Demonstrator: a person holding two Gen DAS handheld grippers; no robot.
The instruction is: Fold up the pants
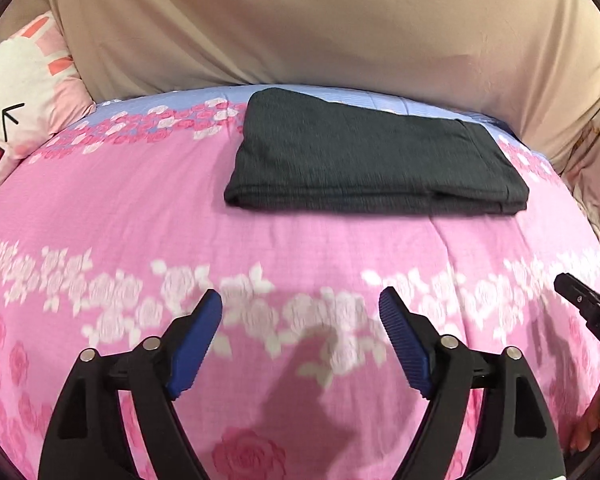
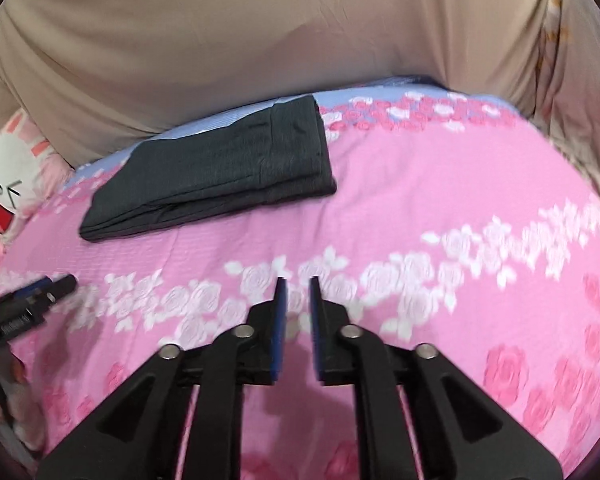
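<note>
Now one folded pants [image 1: 374, 162] on bedspread [image 1: 140, 208]; left hand-held gripper [image 1: 300, 300] spread, right hand-held gripper [image 2: 297, 284] narrowly parted, both empty.

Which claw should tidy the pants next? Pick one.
Left. The left claw gapes wide and faces the pants squarely; the right claw is nearly closed, with the pants off to its left.

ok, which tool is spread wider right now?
The left tool: its blue fingers stand wide apart. The right tool shows only a narrow gap. Neither touches the folded pants.
</note>
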